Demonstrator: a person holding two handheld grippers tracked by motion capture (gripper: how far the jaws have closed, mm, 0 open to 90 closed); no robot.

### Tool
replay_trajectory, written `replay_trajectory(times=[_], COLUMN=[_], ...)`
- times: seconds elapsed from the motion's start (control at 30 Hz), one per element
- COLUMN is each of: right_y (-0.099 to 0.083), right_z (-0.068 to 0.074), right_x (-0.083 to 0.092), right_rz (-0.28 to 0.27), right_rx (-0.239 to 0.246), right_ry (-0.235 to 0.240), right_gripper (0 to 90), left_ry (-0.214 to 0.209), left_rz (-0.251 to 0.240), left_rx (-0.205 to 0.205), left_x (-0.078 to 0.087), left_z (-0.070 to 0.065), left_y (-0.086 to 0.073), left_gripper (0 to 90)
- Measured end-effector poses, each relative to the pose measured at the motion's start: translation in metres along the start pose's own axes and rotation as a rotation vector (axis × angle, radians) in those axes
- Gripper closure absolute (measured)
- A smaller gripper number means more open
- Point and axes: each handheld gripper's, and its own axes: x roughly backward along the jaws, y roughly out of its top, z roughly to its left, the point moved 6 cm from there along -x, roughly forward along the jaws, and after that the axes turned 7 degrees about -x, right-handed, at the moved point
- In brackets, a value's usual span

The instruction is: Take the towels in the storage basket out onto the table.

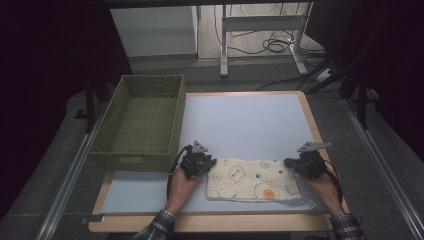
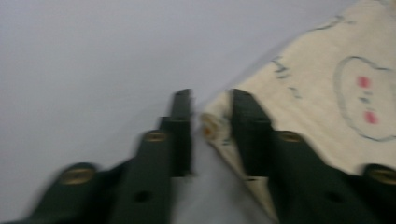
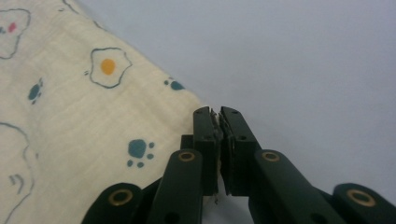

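Both tongs are set at the far corners of a cream printed cloth that lies flat on the near part of the table. At the cloth's far left corner the left tongs are placed; in the left gripper view the left tongs are seen narrowed with the rolled corner of the cloth caught between the jaws, though a small gap is left beside one jaw and the picture is blurred. At the far right corner the right tongs are placed; in the right gripper view the right tongs are seen pressed together, with a thin edge of the cloth pinched between the jaws at its corner. Fried eggs, paw prints and small faces are printed on the cloth. A green woven basket is stood on the far left of the table, overhanging its left edge, well apart from the cloth. Checked sleeves are seen at the near edge.
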Motion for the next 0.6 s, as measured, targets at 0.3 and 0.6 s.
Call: replay_trajectory(times=[0.3,0.6], right_y=[0.035,0.057], right_z=[-0.029,-0.042], right_x=[-0.010,-0.030], right_rz=[-0.049,-0.039], right_rx=[-0.040,-0.089], right_ry=[-0.030,-0.007], right_gripper=[86.0,77.4], left_ry=[0.028,0.052], left_rz=[-0.057,-0.034], left_rx=[-0.026,-0.031], left_x=[0.008,-0.003], left_z=[0.001,0.007], left_y=[0.018,0.025], left_gripper=[85.8,60.5])
